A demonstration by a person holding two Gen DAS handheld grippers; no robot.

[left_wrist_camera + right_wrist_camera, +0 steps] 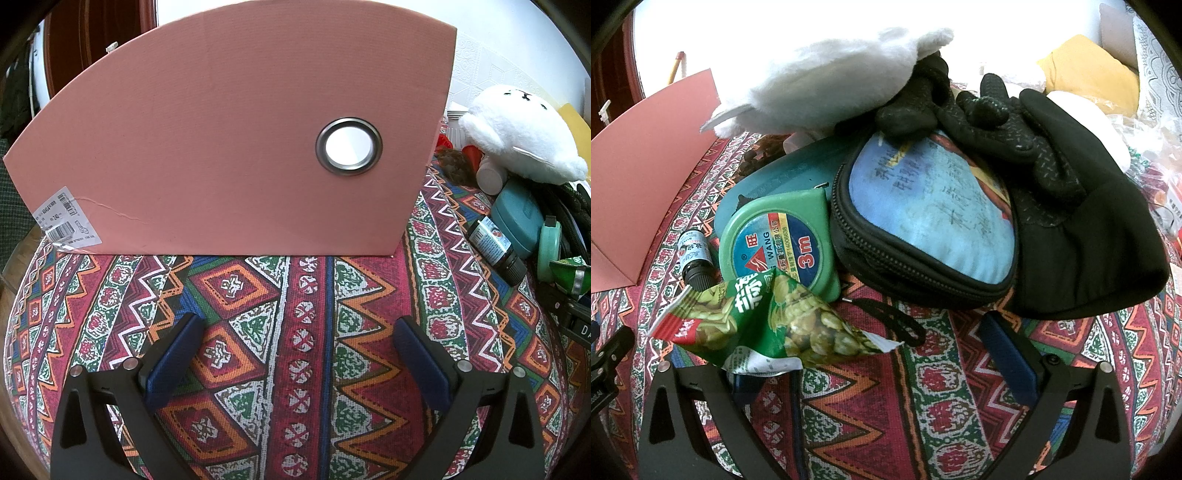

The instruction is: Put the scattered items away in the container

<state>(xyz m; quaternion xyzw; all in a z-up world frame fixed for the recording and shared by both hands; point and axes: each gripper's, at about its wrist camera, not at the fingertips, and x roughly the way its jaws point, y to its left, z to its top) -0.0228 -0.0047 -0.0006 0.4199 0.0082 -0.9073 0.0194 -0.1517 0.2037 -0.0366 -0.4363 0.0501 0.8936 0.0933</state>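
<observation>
A pink cardboard container (207, 147) with a metal-ringed hole stands on the patterned cloth; its edge shows in the right wrist view (646, 177). My left gripper (295, 350) is open and empty, in front of it. My right gripper (879, 354) is open, facing a pile: a green snack packet (768, 325) lying over its left finger, a green tape measure (779, 243), a small dark bottle (696, 258), a black zip pouch with a blue face (923, 221), black gloves (1052, 192), a teal case (798, 173) and a white plush toy (827, 81).
In the left wrist view the pile sits at the right: plush toy (524, 133), teal case (517, 218), bottle (495, 247), tape measure (550, 247). A yellow cushion (1089, 70) and plastic-wrapped items (1160, 177) lie behind the gloves. The table's left edge is near the container.
</observation>
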